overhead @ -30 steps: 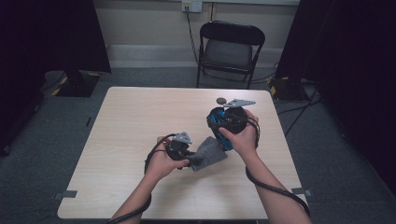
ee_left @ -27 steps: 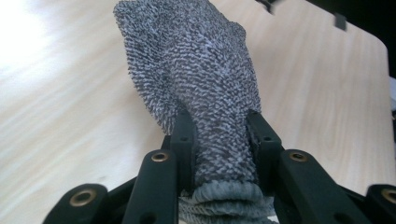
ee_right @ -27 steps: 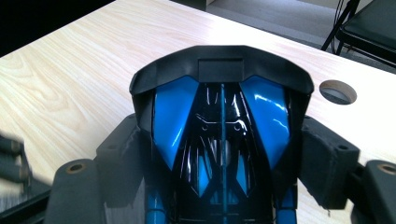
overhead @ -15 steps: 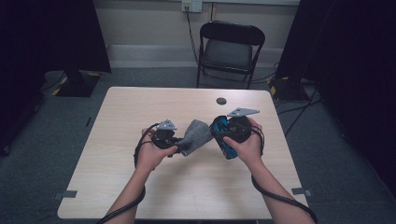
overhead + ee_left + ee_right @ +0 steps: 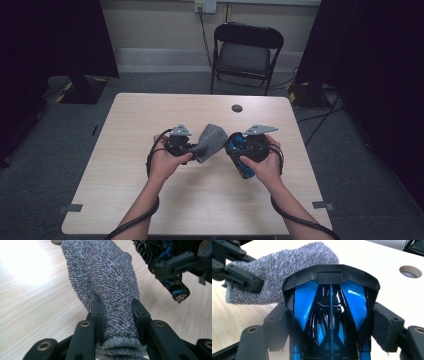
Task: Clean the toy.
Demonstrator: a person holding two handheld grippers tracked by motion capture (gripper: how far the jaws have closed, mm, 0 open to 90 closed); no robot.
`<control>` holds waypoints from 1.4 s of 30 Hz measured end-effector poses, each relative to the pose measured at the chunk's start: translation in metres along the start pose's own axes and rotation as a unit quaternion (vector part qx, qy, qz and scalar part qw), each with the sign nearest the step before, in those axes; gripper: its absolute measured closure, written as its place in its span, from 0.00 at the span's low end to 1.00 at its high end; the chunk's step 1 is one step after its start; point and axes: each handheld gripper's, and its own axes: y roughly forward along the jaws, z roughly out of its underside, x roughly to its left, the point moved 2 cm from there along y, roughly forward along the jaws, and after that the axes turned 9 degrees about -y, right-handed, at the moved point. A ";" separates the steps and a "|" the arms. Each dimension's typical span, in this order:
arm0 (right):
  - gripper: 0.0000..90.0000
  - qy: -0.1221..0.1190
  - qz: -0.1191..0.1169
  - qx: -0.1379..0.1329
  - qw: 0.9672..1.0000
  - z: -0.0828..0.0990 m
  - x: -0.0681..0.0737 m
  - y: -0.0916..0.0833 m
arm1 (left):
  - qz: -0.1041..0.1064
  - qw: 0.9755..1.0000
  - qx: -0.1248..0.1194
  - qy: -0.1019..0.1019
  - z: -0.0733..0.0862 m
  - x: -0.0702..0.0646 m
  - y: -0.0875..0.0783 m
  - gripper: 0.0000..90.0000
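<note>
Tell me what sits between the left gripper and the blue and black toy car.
In the high view, the grey cloth held by the left gripper sits between it and the toy car.

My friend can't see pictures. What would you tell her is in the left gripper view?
Two black jaws of the left tool squeeze a fuzzy grey sock that sticks up over a pale wooden table. At the top right, a black and blue toy car is close beside the sock.
</note>
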 end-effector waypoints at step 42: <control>0.28 -0.027 0.001 0.000 1.000 0.000 0.021 0.013 | 0.006 1.000 -0.001 -0.004 -0.007 -0.016 0.014 0.77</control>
